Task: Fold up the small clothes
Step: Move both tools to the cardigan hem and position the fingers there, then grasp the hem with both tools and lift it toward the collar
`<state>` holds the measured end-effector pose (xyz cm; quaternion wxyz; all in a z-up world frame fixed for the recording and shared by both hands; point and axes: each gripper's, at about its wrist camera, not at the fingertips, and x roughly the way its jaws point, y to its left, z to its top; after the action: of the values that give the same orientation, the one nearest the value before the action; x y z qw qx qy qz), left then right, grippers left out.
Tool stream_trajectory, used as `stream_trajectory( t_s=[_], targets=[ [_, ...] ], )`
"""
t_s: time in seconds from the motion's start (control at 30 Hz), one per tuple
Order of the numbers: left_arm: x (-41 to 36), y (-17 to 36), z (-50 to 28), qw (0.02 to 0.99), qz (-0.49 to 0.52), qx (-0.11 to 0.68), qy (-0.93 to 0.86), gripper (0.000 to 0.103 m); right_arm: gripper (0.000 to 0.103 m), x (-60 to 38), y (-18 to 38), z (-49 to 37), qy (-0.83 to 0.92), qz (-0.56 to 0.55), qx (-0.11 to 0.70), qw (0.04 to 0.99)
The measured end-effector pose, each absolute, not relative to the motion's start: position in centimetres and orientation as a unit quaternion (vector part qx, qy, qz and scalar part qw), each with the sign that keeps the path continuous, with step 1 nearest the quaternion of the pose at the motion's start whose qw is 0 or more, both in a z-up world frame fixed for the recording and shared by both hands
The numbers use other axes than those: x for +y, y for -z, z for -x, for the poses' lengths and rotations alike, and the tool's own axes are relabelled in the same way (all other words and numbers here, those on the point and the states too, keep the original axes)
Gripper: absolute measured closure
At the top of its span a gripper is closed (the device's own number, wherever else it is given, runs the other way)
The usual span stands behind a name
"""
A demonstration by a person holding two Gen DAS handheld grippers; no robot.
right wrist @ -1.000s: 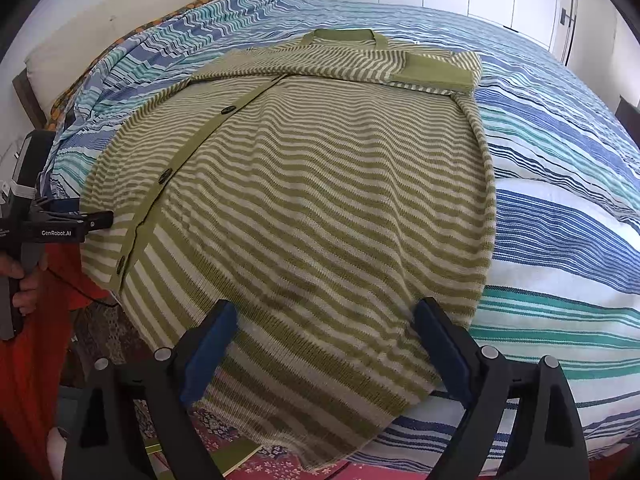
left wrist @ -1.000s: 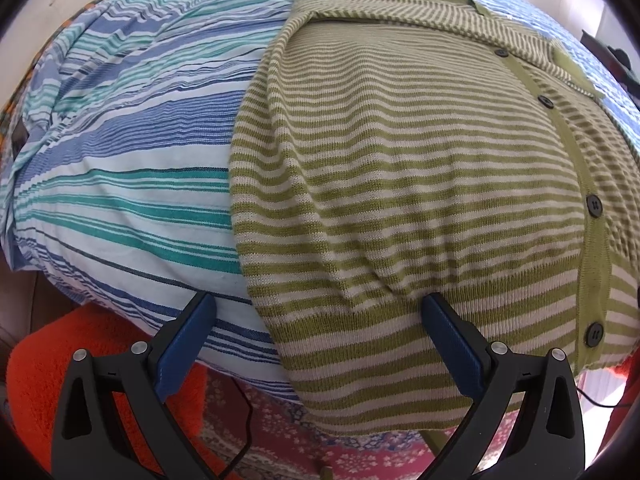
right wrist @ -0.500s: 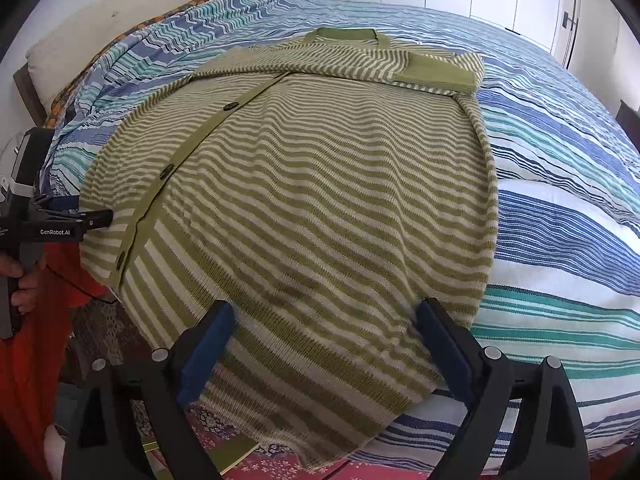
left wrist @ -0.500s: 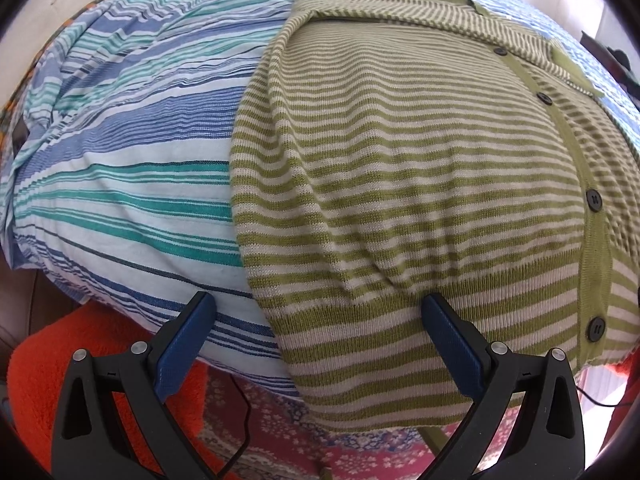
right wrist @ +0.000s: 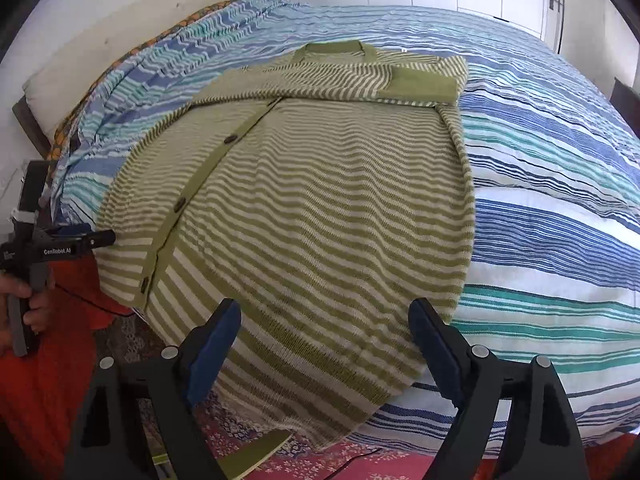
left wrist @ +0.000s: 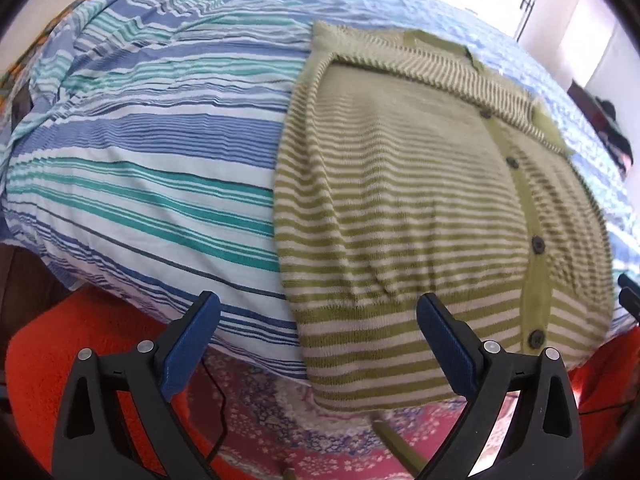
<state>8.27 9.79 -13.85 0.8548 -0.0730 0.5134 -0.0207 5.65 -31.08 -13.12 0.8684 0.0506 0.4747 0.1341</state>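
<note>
A green and cream striped cardigan [right wrist: 320,208] lies buttoned on the bed, sleeves folded across its chest, its hem [left wrist: 384,352] hanging over the near edge. My left gripper [left wrist: 318,308] hovers open just off the hem's left corner and touches nothing. In the right wrist view the left gripper [right wrist: 100,238] shows side-on at the hem's left end, held by a hand [right wrist: 28,300]. My right gripper [right wrist: 324,312] is over the hem's right part. Its jaws are closing, the knit lies beyond them, and the pads press on nothing.
The bed wears a blue, teal and white striped sheet [right wrist: 540,184] with a pillow [right wrist: 80,76] by the wall. Below the near edge lie a pink patterned rug [left wrist: 260,416], orange-red fabric [left wrist: 44,352], a thin black cable [left wrist: 220,400] and a flat green object [right wrist: 256,452].
Both grippers have drawn back and up from the hem, so the cardigan looks smaller. In the left view it has shifted right. The right jaws stand slightly narrower.
</note>
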Motion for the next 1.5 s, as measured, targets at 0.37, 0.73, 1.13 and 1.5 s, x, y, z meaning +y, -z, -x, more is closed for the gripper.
stream_trajectory(
  t_s=[0.37, 0.73, 1.13, 1.5],
  targets=[
    [9.9, 18.4, -10.1, 0.790, 0.154, 0.587, 0.086, 0.009, 0.021, -39.1, 15.8, -4.9, -0.170, -0.302, 0.521, 0.780],
    [9.2, 17.1, -7.9, 0.744, 0.183, 0.628, 0.137, 0.098, 0.094, -33.4, 16.7, -5.6, -0.277, -0.272, 0.561, 0.731],
    [8.7, 10.7, -7.1, 0.743, 0.169, 0.609, 0.219, 0.099, 0.099, -34.4, 11.1, -2.6, -0.317, -0.243, 0.563, 0.723],
    [9.0, 7.3, -31.4, 0.778, 0.263, 0.540, 0.188, 0.099, 0.099, -36.1, 5.6, -23.2, -0.284, -0.283, 0.445, 0.801]
  ],
)
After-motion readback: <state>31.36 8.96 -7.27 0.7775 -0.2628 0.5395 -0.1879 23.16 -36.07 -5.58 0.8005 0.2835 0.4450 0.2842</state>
